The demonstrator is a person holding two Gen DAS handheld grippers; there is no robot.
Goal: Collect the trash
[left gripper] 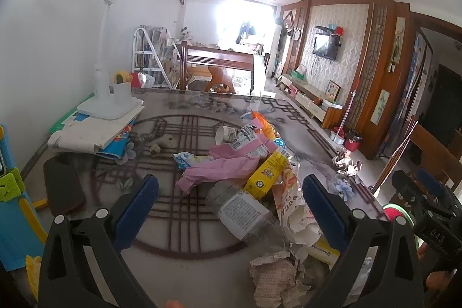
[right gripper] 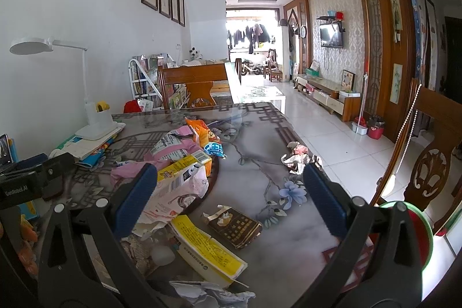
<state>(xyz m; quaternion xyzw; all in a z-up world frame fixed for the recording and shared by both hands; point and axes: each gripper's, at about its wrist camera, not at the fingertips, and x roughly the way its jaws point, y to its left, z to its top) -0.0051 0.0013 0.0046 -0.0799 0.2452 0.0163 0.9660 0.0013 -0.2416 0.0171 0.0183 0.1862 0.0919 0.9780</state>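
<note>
A heap of trash lies on the patterned table (left gripper: 179, 227): pink wrappers (left gripper: 222, 166), a yellow carton (left gripper: 267, 175), a clear plastic bottle (left gripper: 242, 210) lying on its side, and crumpled paper (left gripper: 277, 276). My left gripper (left gripper: 231, 210) is open, fingers either side of the bottle, above it. My right gripper (right gripper: 231, 192) is open and empty above a brown cigarette pack (right gripper: 235, 224) and a flat yellow box (right gripper: 208, 250). A crumpled foil ball (right gripper: 297, 158) lies near the table's right edge. The right gripper's body shows in the left wrist view (left gripper: 424, 210).
A white desk lamp (left gripper: 104, 94) stands on books at the table's left. A dark phone-like slab (left gripper: 63, 186) lies left. Wooden chairs stand at the far end (right gripper: 196, 82) and right (right gripper: 427, 163). A green-rimmed bin (right gripper: 418, 233) sits below the table's right edge.
</note>
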